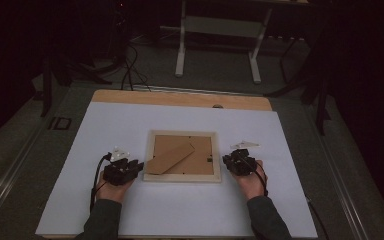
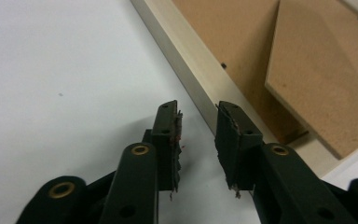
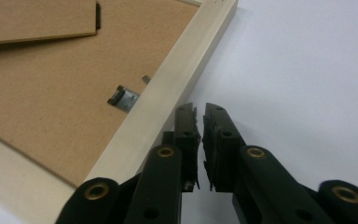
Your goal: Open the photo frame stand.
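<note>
A pale wooden picture frame (image 1: 182, 134) lies face down in the middle of the white board, its brown backing up and its cardboard stand flap (image 1: 170, 159) folded across it. My left gripper (image 1: 139, 166) rests on the board at the frame's left edge. In the left gripper view the gripper (image 2: 198, 116) is open with nothing between its jaws, the tips just short of the frame's rail (image 2: 191, 60). My right gripper (image 1: 226, 160) sits at the frame's right edge. In the right gripper view it (image 3: 199, 114) shows a narrow slit with nothing in it, beside the rail (image 3: 168, 98).
The white board (image 1: 180, 210) covers a wooden tabletop (image 1: 180, 98). A small metal hanger clip (image 3: 123, 99) sits on the backing near the right rail. A white stand (image 1: 220, 35) and cables (image 1: 130, 65) are on the dark floor beyond the table.
</note>
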`<state>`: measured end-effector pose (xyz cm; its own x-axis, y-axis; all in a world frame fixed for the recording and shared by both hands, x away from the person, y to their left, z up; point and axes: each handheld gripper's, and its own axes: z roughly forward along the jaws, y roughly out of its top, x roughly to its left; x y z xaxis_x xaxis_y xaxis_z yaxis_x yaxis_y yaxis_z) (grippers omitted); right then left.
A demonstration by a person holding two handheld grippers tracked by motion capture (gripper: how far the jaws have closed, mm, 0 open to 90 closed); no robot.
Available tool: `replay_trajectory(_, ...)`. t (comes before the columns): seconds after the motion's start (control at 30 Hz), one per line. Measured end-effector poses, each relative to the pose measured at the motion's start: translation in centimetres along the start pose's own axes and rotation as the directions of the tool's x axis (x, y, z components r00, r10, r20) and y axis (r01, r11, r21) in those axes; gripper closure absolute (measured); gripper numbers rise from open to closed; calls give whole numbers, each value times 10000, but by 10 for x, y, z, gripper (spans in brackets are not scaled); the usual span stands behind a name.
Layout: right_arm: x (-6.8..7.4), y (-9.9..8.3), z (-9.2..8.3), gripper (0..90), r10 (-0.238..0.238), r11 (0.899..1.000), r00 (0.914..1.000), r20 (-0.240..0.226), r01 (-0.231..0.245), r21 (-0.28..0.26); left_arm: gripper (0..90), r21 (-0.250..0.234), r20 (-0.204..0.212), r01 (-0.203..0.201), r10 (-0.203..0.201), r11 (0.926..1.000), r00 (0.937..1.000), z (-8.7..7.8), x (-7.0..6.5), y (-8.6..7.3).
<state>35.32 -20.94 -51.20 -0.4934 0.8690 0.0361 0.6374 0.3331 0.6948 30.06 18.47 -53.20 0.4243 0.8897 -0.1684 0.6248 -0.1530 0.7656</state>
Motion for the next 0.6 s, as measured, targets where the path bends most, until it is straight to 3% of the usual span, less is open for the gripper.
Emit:
replay_trajectory(0.17,-2,-7,-7,790,206,9996,9997,-156,-209,-212,646,-409,-113,134,-139,9991,9998,-5,3,2)
replay_trajectory(0.23,-3,-10,-10,780,308,9991,9993,-189,-313,-284,642,-342,-13,165,-166,9993,9999,-6,3,4)
replay_trajectory(0.37,-3,-16,-11,763,443,9984,9986,-283,-453,-346,620,-423,129,-137,143,9990,9998,-10,0,10)
replay_trajectory(0.6,-7,-19,-16,725,508,9979,9979,-390,-523,-380,582,-733,849,-39,101,9973,9963,-21,0,23)
